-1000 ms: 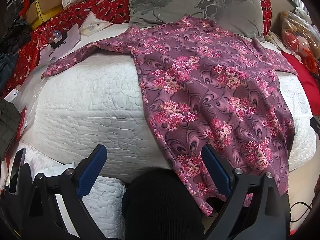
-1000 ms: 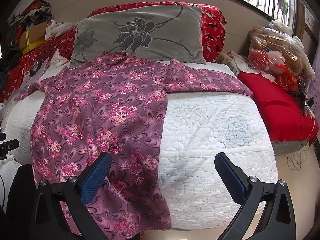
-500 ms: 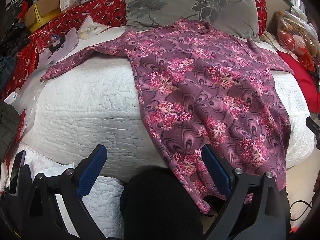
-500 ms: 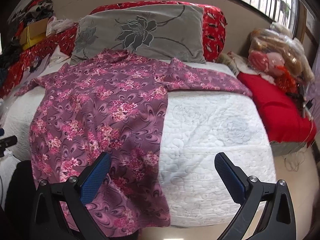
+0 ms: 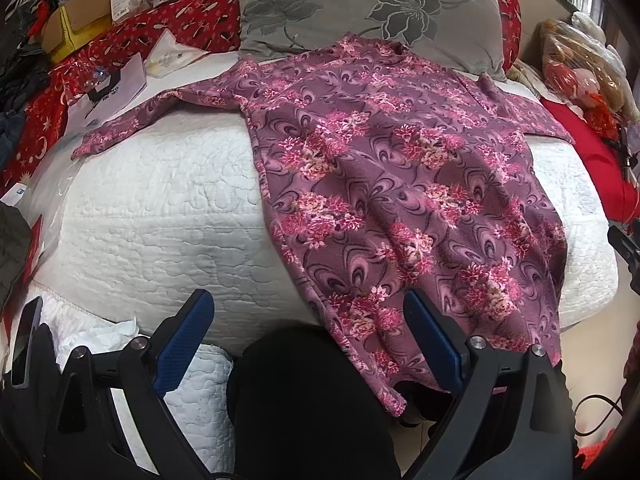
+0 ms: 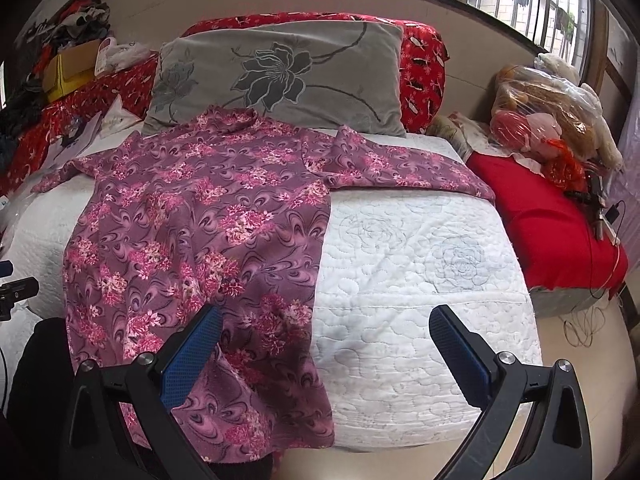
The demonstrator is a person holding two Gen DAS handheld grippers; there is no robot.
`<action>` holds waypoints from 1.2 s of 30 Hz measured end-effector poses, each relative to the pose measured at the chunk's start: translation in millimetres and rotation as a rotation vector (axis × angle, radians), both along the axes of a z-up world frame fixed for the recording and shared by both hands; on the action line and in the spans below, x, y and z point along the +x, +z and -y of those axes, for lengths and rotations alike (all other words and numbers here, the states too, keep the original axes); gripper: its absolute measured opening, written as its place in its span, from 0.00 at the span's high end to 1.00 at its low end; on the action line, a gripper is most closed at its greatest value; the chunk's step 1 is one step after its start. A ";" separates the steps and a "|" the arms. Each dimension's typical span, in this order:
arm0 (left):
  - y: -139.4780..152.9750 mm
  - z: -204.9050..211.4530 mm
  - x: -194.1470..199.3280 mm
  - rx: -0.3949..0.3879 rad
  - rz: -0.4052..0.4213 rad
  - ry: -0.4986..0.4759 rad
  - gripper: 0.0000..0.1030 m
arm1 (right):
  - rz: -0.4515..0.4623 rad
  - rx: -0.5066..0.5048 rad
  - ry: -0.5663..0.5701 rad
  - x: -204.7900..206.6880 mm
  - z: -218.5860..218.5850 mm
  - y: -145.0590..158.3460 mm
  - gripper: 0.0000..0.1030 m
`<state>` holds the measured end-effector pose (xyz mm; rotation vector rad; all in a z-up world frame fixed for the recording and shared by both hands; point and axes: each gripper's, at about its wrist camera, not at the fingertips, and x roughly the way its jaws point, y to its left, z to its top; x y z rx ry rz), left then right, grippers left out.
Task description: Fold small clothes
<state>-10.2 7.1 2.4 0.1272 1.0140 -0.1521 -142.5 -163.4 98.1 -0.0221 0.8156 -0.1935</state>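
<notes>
Nearest the cameras, both grippers hang at the foot of the bed with nothing between their blue pads: the left gripper has its jaws spread wide over a dark-clad knee, and the right gripper is just as released, its left pad hovering in front of the hem. Just beyond them the floral garment lies face-flat on the white quilted bedspread, its lower edge draping over the near side of the mattress toward the floor. Further up, the body spreads smoothly, and the two sleeves stretch out to either side, the right one reaching toward a red cushion, the left one toward some papers. The collar ends against a grey flower-print pillow at the headboard.

By the look of it the garment is laid out and no fold is made yet; this seems the start of the first fold. The next move likely calls for each gripper to pinch a hem corner or a sleeve and carry it inward across the body
</notes>
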 end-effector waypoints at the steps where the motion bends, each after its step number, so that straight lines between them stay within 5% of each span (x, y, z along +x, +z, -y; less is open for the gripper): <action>1: 0.4 0.4 0.0 0.000 0.000 -0.001 0.06 | 0.003 0.002 0.000 0.0 0.3 1.1 0.00; 14: -6.2 5.6 6.8 0.002 -0.031 -0.002 0.06 | 0.012 0.023 -0.014 3.8 4.6 -0.5 0.00; 22: -31.1 -25.6 41.7 -0.006 -0.178 0.117 0.06 | -0.095 0.132 -0.034 11.5 29.4 -37.7 0.02; 27: -62.3 -18.7 61.9 -0.011 -0.320 0.105 0.06 | -0.215 0.200 -0.031 16.0 40.1 -79.3 0.19; 32: -94.8 5.2 70.5 0.003 -0.458 0.069 0.07 | -0.348 0.271 0.014 18.5 31.7 -123.2 0.50; 33: -98.6 9.2 70.7 0.007 -0.471 0.060 0.17 | -0.354 0.256 0.028 17.4 26.9 -125.9 0.50; 34: -102.3 13.7 70.9 0.009 -0.486 0.044 0.49 | -0.352 0.224 0.042 16.1 21.6 -126.6 0.52; 36: -108.0 19.6 72.3 -0.034 -0.548 0.016 0.94 | -0.343 0.178 0.069 12.8 14.8 -124.9 0.76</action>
